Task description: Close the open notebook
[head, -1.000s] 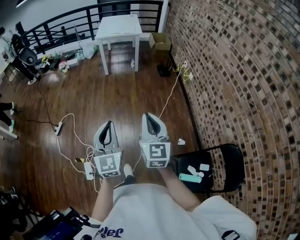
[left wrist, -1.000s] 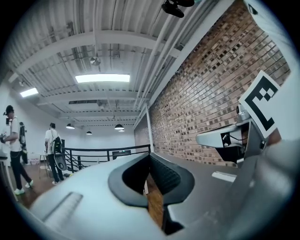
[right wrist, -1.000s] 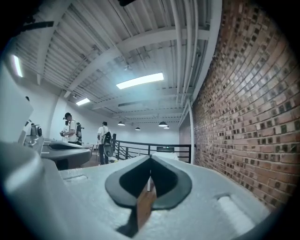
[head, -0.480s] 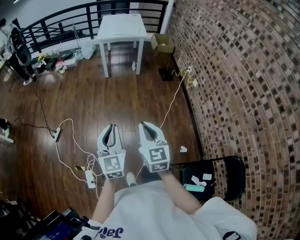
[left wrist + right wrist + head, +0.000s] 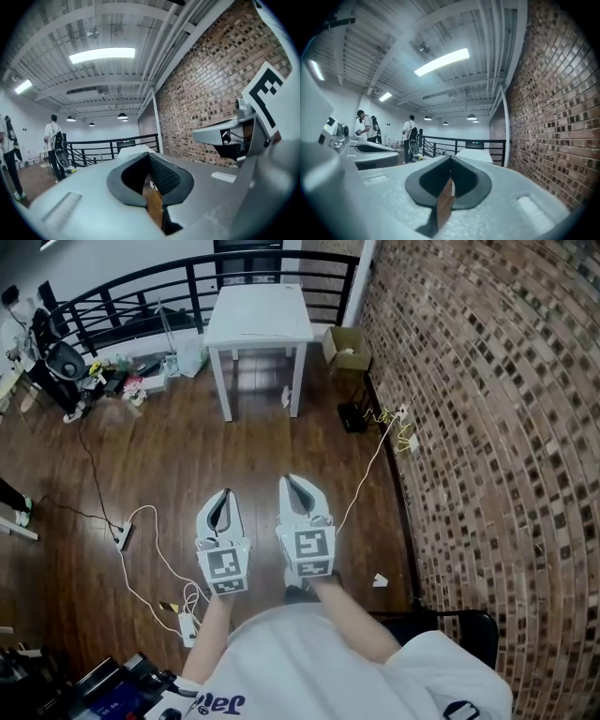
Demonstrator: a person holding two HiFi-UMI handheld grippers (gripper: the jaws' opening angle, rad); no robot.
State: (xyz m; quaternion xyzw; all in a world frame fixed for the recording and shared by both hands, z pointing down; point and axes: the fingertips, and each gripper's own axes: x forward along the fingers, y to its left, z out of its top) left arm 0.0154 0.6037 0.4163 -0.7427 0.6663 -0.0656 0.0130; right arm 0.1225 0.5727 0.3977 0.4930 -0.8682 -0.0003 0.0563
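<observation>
Grey plastic formed both hand-held tools. The grey two-jaw left gripper [image 5: 223, 495] and the grey two-jaw right gripper [image 5: 289, 482] were held side by side, near each other but apart. Both pointed roughly level toward the white square table [image 5: 258, 315], which stood well ahead of them on the dark wooden floor [image 5: 187, 451].

In the left gripper view the dark ribbed pads met at their tips. The jaws had just closed the last small way, and nothing lay between them. In the right gripper view the jaws likewise met at the tips, closed on nothing. Neither gripper touched any object.

The open notebook could not be made out in any view. The tabletop was too small and pale in the head view to tell whether it lay there.

A red-brown brick wall [image 5: 487, 427] ran along the table's right side, with a brown cardboard box [image 5: 347, 345] on the floor between table and wall. A black metal railing [image 5: 141, 287] stood behind and to the left of the table. White cables with a power strip [image 5: 122, 538] trailed on the floor between table and person.
</observation>
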